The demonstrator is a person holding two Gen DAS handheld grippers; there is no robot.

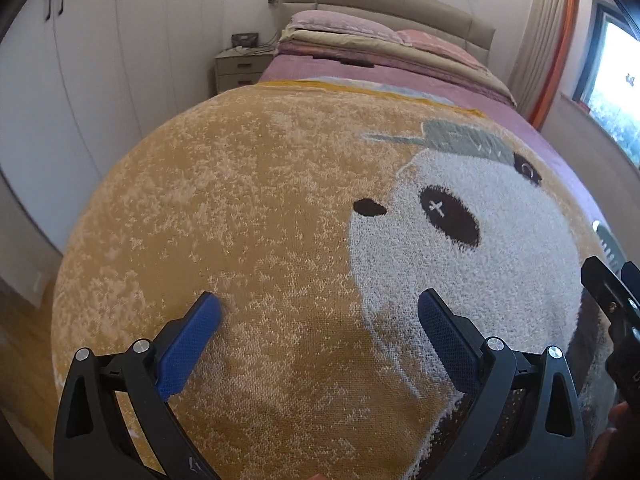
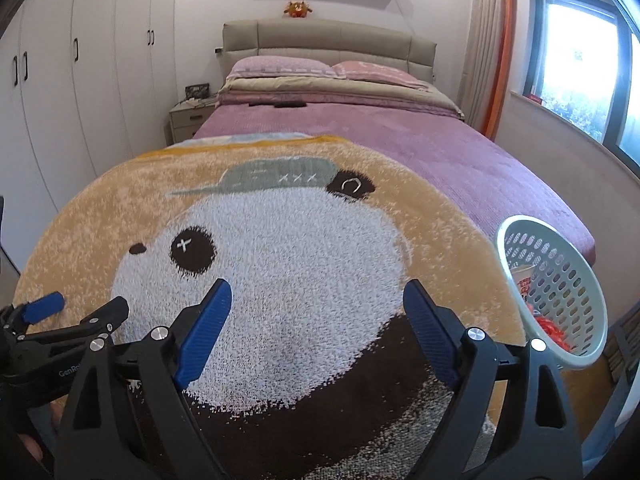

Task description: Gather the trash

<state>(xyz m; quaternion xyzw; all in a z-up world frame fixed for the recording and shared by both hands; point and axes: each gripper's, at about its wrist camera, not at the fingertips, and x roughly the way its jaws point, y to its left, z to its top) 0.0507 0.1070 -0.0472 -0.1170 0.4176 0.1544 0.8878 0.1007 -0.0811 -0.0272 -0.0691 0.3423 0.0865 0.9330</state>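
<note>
Right wrist view: basket lies right of empty, wide-spread right claw.

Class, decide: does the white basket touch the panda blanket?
Touching. The right wrist view shows the basket resting directly on the blanket's edge.

Blanket: mustard-yellow flecked with cream, white panda face with dark brown eye patches, grey-green cap marked with small x's, dark brown lower band; bed sheet mauve-pink; pillows pink; headboard beige; plush toy orange; basket pale mint with perforated wall, red and white trash inside; left tongs and right tongs black with blue pads; curtain beige with orange strip; wardrobe white, black handles.
</note>
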